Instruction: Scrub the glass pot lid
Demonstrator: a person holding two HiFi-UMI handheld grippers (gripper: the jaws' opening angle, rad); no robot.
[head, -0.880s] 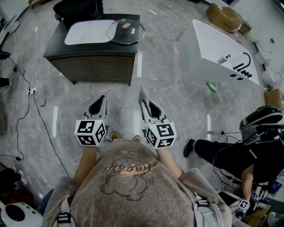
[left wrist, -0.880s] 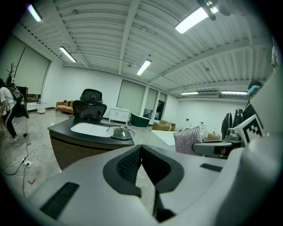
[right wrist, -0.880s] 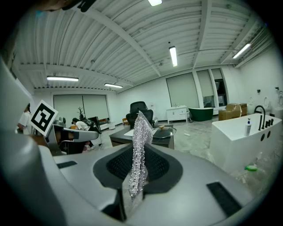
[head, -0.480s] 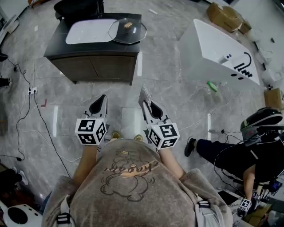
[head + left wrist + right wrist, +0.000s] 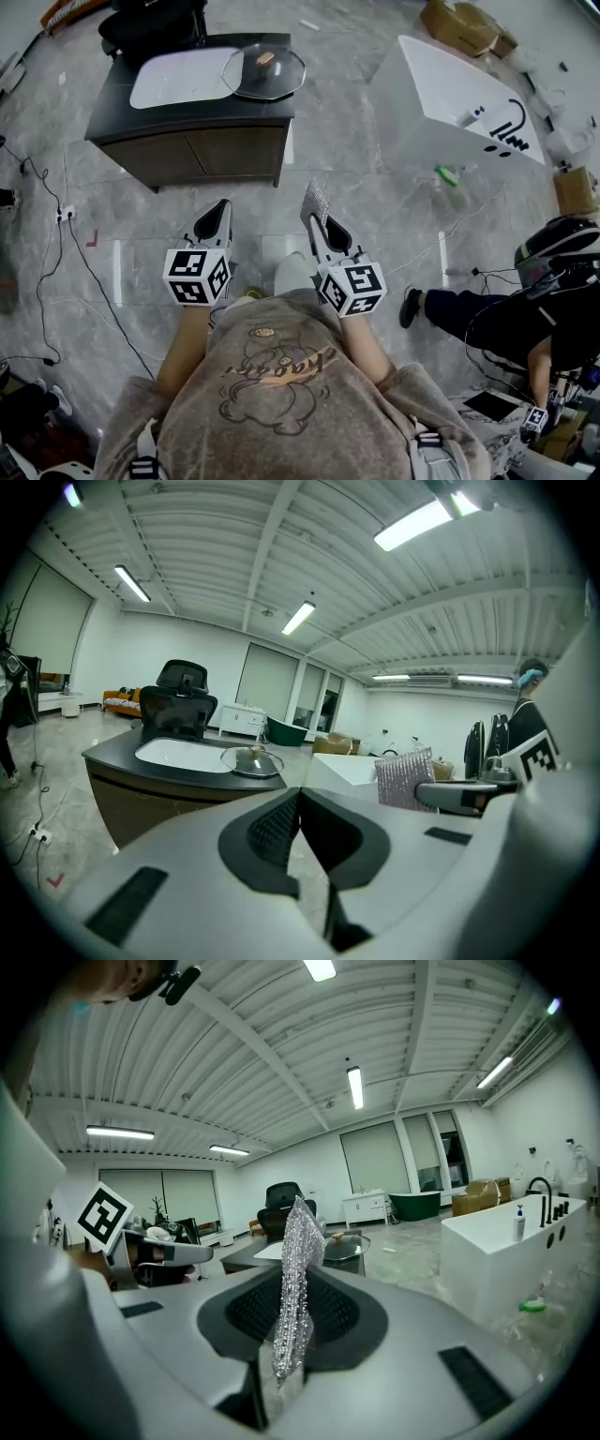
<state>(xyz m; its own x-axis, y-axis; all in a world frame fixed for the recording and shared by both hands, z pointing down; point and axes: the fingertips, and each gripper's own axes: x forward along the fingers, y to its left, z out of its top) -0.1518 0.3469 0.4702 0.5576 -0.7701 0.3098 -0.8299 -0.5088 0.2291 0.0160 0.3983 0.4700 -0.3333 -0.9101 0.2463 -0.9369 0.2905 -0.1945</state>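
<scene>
The glass pot lid (image 5: pixel 263 70) is resting on the cabinet (image 5: pixel 187 150) top, just right of the basin (image 5: pixel 178 80). A chair (image 5: pixel 150 19) is standing behind the cabinet. The bathtub (image 5: pixel 450 103) is standing to its right, well apart, with boxes (image 5: pixel 459 23) lying on the floor (image 5: pixel 356 187) behind it.

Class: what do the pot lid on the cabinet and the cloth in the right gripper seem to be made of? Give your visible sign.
Pot lid: clear glass, likely; the dark cabinet top shows through it. Scrubbing cloth: silvery glittering mesh, perhaps metallic thread.
</scene>
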